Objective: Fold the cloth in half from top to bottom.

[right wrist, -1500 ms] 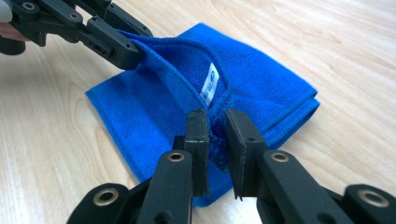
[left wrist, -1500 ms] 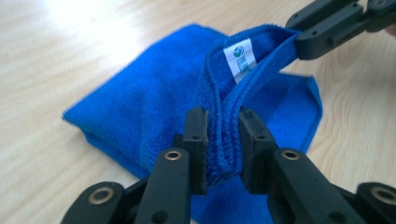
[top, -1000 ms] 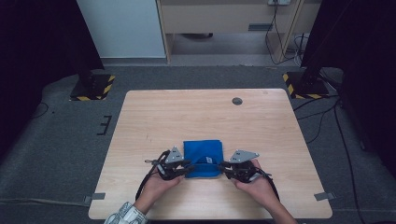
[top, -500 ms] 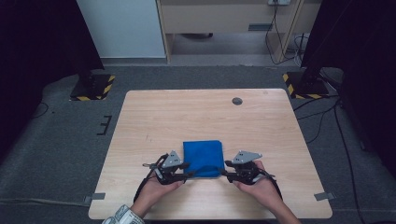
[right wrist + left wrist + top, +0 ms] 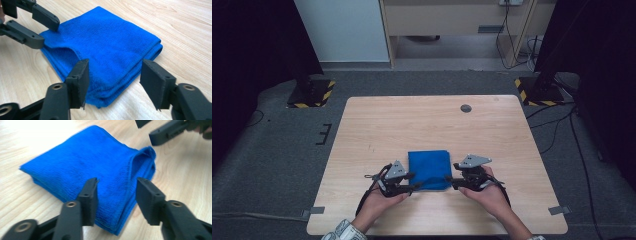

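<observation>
A folded blue cloth (image 5: 429, 169) lies flat on the wooden table (image 5: 412, 125), near its front edge. My left gripper (image 5: 414, 187) is at the cloth's near left corner and my right gripper (image 5: 450, 182) at its near right corner. In the left gripper view the left gripper (image 5: 117, 188) has just been opening; the cloth (image 5: 95, 162) reaches in between the jaws, and the pads stand off it. The right gripper (image 5: 117, 75) has likewise just been opening, with a corner of the cloth (image 5: 107, 42) lying loose between its jaws. Each view shows the other gripper at the far corner.
A dark round grommet (image 5: 466, 108) sits in the table near its far edge. Two stands with yellow-and-black striped bases (image 5: 312, 95) (image 5: 537, 92) stand on the grey floor past the far corners. Cabinets line the back wall.
Both grippers' jaws have spread apart and let go of the cloth's near edge. The cloth has settled flat. The hands have stayed almost in place.
</observation>
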Motion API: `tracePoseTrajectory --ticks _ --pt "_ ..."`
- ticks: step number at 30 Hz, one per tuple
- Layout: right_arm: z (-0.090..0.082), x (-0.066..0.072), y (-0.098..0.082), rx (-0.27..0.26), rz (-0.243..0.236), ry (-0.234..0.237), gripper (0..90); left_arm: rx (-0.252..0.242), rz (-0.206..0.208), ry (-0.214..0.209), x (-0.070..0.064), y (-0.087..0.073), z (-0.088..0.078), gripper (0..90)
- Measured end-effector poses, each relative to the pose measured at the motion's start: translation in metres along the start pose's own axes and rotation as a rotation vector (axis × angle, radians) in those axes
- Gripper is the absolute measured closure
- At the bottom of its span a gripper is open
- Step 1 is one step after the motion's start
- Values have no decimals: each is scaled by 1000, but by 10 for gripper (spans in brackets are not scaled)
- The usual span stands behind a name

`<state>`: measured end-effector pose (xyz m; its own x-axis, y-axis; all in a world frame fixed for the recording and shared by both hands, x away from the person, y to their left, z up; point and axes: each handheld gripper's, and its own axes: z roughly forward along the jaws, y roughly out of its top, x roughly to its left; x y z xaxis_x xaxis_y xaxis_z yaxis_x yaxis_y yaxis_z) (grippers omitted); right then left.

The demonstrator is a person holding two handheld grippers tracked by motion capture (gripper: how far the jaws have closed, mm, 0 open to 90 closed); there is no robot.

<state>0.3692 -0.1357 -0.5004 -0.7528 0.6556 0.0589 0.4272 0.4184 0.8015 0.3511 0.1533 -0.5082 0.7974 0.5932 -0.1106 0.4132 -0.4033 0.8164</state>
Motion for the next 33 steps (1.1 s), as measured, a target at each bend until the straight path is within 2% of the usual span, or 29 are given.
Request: tracePoseTrajectory --ticks 4,12,16,23,30,33 --pt "6 0 2 9 1 -8 343 -23 -14 12 4 1 -2 440" --pt "11 1 9 -6 9 -23 256 -53 -33 33 9 2 -5 344" --pt "10 2 13 -16 12 -27 214 -60 -35 57 10 3 -6 297" --pt "9 1 17 -25 18 -34 162 -63 -63 100 17 4 -10 199" --pt "7 -3 20 -23 33 -49 123 -74 -95 127 25 3 -15 157" --pt "4 -7 21 -33 39 -56 117 -73 -96 144 30 3 -19 146"
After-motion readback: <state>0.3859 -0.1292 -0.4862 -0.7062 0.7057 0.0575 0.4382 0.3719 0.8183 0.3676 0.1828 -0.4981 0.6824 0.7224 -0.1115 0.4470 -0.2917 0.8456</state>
